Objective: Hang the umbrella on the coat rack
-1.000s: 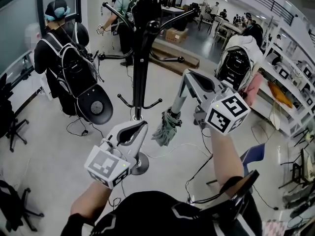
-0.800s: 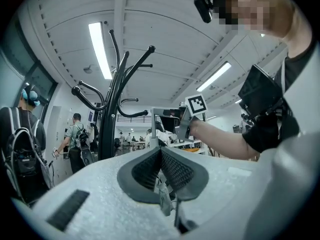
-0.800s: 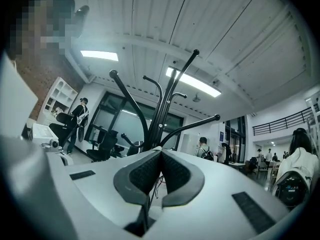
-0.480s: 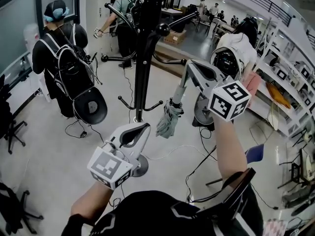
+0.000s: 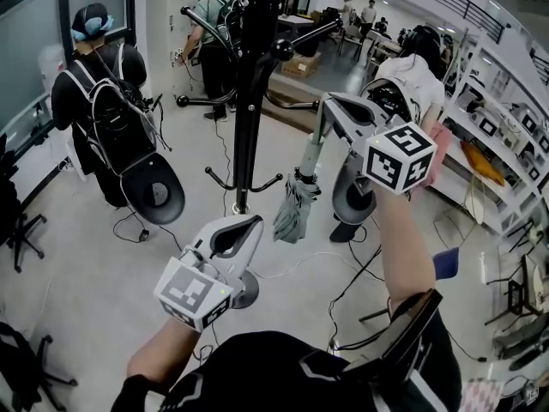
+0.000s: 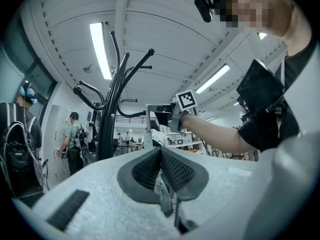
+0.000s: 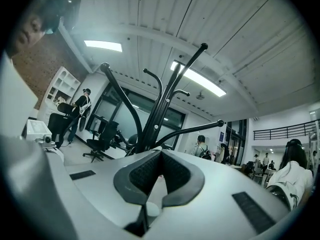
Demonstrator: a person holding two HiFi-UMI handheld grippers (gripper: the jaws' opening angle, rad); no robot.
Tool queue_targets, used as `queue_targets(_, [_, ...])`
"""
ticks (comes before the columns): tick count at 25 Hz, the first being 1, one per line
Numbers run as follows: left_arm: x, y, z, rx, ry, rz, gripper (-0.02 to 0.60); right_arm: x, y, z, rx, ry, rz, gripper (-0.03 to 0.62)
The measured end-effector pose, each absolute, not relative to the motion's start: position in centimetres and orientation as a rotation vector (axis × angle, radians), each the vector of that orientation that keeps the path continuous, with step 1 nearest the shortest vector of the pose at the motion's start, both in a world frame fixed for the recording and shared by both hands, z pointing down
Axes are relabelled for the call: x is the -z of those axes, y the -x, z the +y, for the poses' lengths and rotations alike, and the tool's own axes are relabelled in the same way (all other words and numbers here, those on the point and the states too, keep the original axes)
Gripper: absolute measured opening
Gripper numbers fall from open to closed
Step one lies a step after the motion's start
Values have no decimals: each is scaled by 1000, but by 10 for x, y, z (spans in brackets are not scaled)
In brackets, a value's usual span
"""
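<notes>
A tall black coat rack (image 5: 246, 101) stands on a round base in front of me, its curved hooks (image 5: 283, 48) up near the top of the head view. My right gripper (image 5: 325, 110) is raised to the right of the pole, shut on the pale shaft of a folded grey-green umbrella (image 5: 294, 209) that hangs down from it. In the right gripper view the jaws (image 7: 160, 156) pinch that pale shaft, with the rack's arms (image 7: 159, 109) close ahead. My left gripper (image 5: 250, 222) is low, near the rack's base, shut and empty. The rack (image 6: 112, 119) also shows in the left gripper view.
A person with a black backpack (image 5: 107, 114) stands at the left, another person (image 5: 206, 24) behind the rack, and a third in white (image 5: 410, 74) at the right. Shelves (image 5: 502, 148) line the right wall. Cables (image 5: 347, 273) trail over the floor.
My right gripper has lifted the umbrella higher and slightly closer to the rack's upper hooks. The left gripper has barely moved. The people nearby have shifted a little.
</notes>
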State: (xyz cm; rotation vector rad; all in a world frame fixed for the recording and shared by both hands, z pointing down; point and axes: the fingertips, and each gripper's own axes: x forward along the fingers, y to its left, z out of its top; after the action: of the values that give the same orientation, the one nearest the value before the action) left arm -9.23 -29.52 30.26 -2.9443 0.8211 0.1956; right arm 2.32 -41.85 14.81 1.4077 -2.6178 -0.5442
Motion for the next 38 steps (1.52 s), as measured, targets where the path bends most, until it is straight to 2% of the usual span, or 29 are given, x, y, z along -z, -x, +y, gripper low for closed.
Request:
queue_targets(12, [-306,95,-287,-194,2945,832,11,-150,-34,-435,525,-1400,-2614,8])
queue_targets(32, [-324,83,-289,-75,2981,784,11,-151,-8,-425,633,-1415,-2450,8])
queue_targets(38, [-319,74,-291,-56,2998,779,11,-148,-8,-426,561,-1318,-2464,8])
